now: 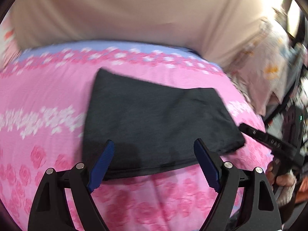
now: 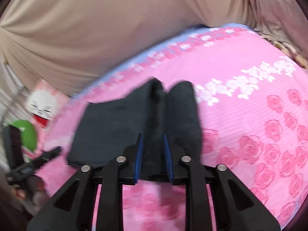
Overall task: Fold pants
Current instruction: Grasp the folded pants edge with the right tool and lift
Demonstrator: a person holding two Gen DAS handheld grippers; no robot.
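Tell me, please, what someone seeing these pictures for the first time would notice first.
The eye goes first to the dark folded pants, lying in the middle of the bright pink rose-patterned bedspread. Next come the blue-padded tools: the left tool hangs wide open over the pants' near edge, while the right tool stands narrow around a raised fold of the fabric. A beige sheet fills the background behind the bed.
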